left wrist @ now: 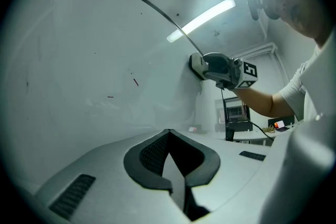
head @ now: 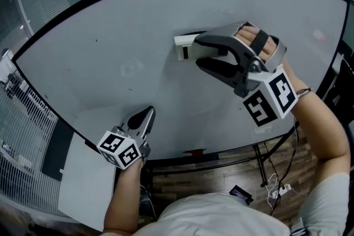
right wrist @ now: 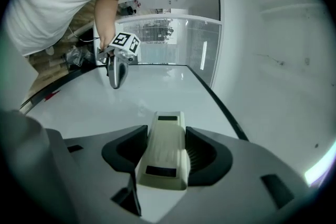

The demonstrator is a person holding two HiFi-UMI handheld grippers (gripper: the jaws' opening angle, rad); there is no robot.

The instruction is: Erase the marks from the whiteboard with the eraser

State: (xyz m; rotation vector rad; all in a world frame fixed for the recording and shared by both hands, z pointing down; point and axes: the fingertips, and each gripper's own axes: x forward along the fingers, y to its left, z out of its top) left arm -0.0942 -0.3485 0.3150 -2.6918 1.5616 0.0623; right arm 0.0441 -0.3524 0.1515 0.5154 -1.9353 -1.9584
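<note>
The whiteboard point(head: 138, 25) has a black frame and fills the head view. Only faint specks show on it, among them a small red stroke point(left wrist: 135, 82). My right gripper point(head: 198, 51) is shut on the cream eraser point(head: 186, 46) and presses it flat against the board's upper middle. In the right gripper view the eraser point(right wrist: 168, 126) lies between both dark pads point(right wrist: 125, 150). My left gripper point(head: 147, 116) hangs shut and empty near the board's lower edge, its tip pointing at the surface. From the left gripper view, the right gripper point(left wrist: 224, 71) and eraser point(left wrist: 197, 65) show farther along the board.
A red marker point(head: 193, 151) lies on the ledge under the board. A white panel point(head: 83, 174) leans at the lower left, beside a wire rack point(head: 19, 99). Cables and a power strip point(head: 279, 190) lie on the wooden floor by the board's stand.
</note>
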